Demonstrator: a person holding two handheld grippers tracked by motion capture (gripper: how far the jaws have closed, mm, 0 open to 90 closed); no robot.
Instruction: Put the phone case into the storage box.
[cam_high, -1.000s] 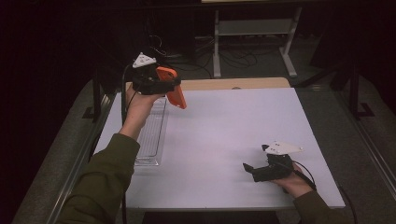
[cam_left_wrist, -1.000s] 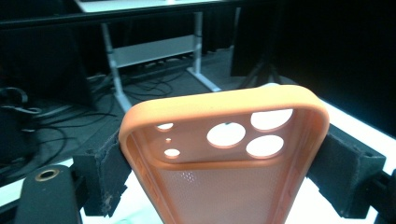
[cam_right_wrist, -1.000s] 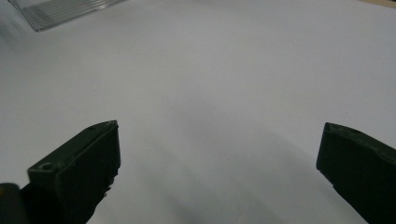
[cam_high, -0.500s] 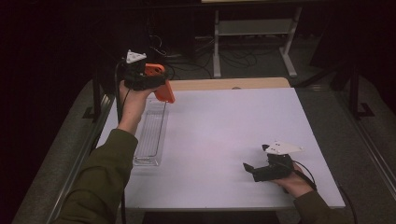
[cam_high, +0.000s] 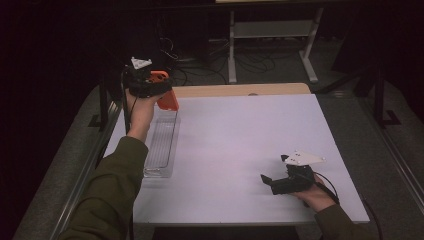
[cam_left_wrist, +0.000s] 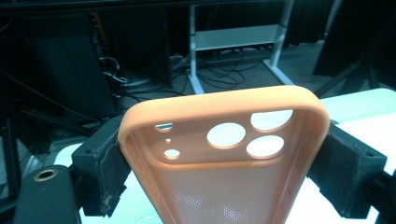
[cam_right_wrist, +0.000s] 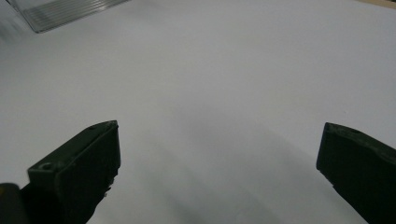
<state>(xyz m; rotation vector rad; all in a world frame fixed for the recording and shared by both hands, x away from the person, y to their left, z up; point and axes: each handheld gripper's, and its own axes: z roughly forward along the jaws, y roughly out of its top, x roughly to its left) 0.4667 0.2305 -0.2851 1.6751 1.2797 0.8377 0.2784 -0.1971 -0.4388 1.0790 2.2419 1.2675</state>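
the orange phone case (cam_left_wrist: 219, 158) is pinched by its two long sides between the pads of the left gripper (cam_high: 150, 85), held in the air past the far end of the clear tray (cam_high: 161, 145), close to the table's far left corner. in the left gripper view its open inner side faces the camera, with three large round camera cutouts and a few small holes near its top edge; its lower part is cut off by the bottom of that picture. in the high view only one end of the case (cam_high: 167, 99) shows, hanging down below the hand, and the rest is hidden behind the gripper body and fingers.

the tray lies flat along the left edge of the white table (cam_high: 250, 130); its near end is partly covered by the green sleeve (cam_high: 112, 190). what, if anything, lies in it is too hard to make out. to the right of the tray the white top is bare and wide, right up to the right gripper (cam_high: 272, 181), which rests low by the near right edge, well apart from the tray, its jaws spread wide with only bare table between them. a corner of the tray (cam_right_wrist: 65, 11) shows at the top left of the right gripper view.

compared with a second ago, the left hand and case have shifted left and farther away, off the tray's far end; the right gripper has not moved.
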